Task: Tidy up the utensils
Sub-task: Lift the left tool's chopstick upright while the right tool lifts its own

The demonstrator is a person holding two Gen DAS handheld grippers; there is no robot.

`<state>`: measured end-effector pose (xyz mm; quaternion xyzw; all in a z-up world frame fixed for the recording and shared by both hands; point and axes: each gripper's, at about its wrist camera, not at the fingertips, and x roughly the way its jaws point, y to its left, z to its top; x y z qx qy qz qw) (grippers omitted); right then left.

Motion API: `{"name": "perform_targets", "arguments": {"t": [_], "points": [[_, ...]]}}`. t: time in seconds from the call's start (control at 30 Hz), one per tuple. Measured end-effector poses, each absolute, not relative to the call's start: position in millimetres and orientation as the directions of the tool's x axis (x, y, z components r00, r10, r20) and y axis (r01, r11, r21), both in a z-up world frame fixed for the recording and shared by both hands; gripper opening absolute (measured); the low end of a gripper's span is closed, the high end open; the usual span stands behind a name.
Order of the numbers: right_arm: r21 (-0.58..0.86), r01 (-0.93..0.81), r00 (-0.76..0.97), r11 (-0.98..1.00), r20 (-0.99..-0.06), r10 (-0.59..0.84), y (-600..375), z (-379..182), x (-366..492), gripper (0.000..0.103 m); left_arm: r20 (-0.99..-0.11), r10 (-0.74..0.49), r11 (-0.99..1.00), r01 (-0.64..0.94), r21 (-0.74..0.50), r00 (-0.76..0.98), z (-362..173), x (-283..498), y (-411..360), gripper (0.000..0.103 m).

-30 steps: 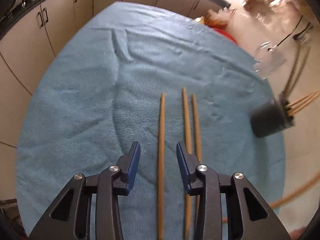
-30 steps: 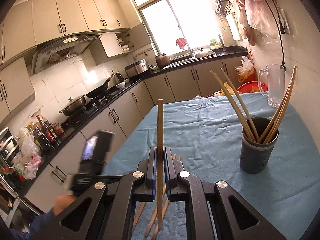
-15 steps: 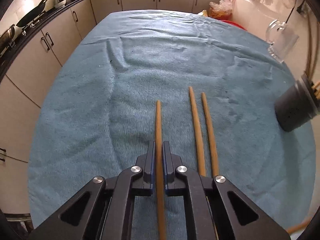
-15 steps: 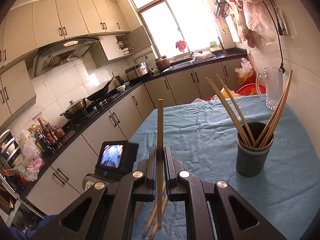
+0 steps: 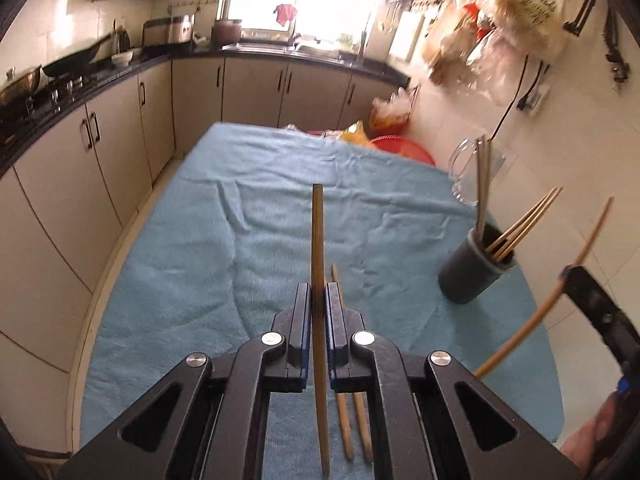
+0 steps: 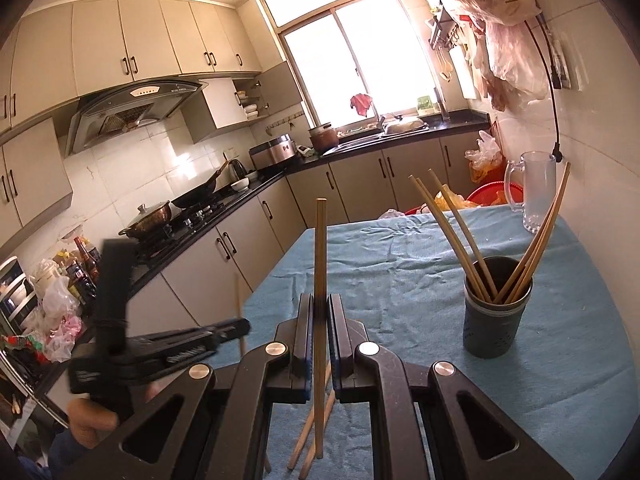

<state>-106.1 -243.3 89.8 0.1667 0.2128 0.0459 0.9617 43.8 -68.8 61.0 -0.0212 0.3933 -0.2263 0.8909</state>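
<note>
A blue towel point(image 5: 248, 240) covered the table in a kitchen with cream cabinets point(image 6: 248, 236). Nearest, the left gripper point(image 5: 318, 304) was clamped tight on a chopstick point(image 5: 317, 240), lifted off the cloth, its long axis pointing away toward the window point(image 6: 352, 52). Two loose chopsticks point(image 5: 340, 412) lay just beside on the towel, parallel. The right gripper point(image 6: 319, 320) pinched another chopstick point(image 6: 320, 248) nearly upright. Farther right stood a dark cup point(image 6: 496, 320) holding chopsticks; beyond it, a glass mug point(image 6: 538, 192).

Two wooden chopsticks point(image 5: 347, 412) are laid side by side on the blue cloth. Several more are stood leaning in a dark holder point(image 6: 497, 314); two others are held off the cloth.
</note>
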Motion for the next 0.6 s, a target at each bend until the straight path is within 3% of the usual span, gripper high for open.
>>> {"name": "perform_targets", "arguments": {"t": [0.6], "points": [[0.328,-0.015,0.915,0.945,-0.375,0.145,-248,93,-113,0.007,-0.645,-0.425,0.895,0.4,-0.197,0.634,82,22,-63,0.006]]}}
